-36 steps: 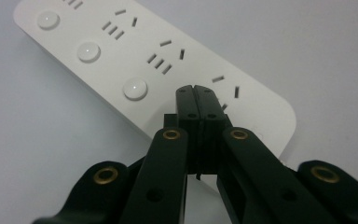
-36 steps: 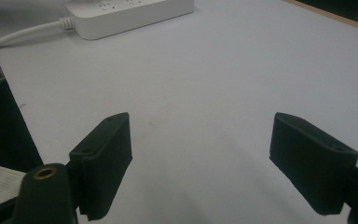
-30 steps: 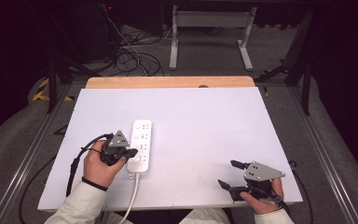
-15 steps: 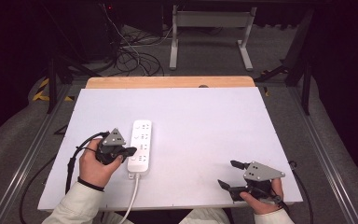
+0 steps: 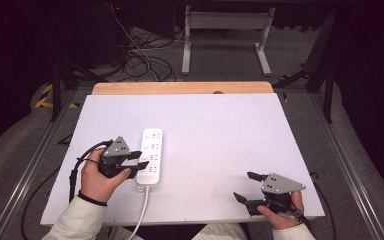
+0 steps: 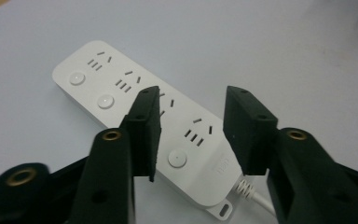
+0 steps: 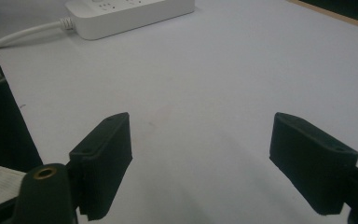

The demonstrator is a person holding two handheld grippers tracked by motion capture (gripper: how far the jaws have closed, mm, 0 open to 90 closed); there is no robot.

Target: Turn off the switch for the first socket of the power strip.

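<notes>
The white power strip lies flat at the desk's front left, bearing round buttons, socket slots and a white cable. The left hand-held gripper, jaws just opened, hovers over it, pads apart. The right hand-held gripper stands wide apart, empty.

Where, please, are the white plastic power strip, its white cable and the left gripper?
White plastic power strip [image 5: 150, 157]: high view, middle of its top face.
White cable [image 5: 141, 212]: high view, stretch near the table's front edge.
Left gripper [image 5: 136, 164]: high view, midway between its fingertips.
</notes>
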